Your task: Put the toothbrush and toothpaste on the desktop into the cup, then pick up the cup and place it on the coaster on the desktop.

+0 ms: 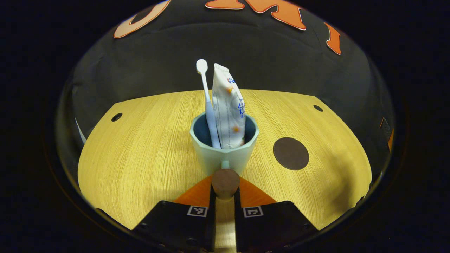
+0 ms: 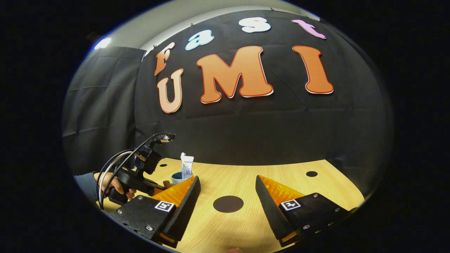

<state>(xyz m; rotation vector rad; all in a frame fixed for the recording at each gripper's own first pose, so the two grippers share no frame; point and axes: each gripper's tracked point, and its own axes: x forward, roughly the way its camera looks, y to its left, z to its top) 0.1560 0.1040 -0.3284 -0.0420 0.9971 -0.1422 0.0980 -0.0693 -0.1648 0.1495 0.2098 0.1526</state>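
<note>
Left gripper [image 1: 225,191]: fingers pressed together on the cup's handle [image 1: 225,182], nothing else held.
Right gripper [image 2: 227,196]: fingers spread wide, empty, hovering above the coaster [image 2: 228,203].
Cup [image 1: 224,147]: stood on the desk [image 1: 140,154], toothbrush [image 1: 207,105] and toothpaste [image 1: 228,109] upright inside.
Coaster: just beside the cup, apart from it.
Risk: the handle grip was narrow; the cup could swing or tilt on lifting.
Risk: the tall contents could tip out.

One cup [image 1: 224,147], one toothbrush [image 1: 207,105], one toothpaste [image 1: 228,109], one coaster [image 1: 291,153], two grippers [image 1: 225,191] [image 2: 227,196].
</note>
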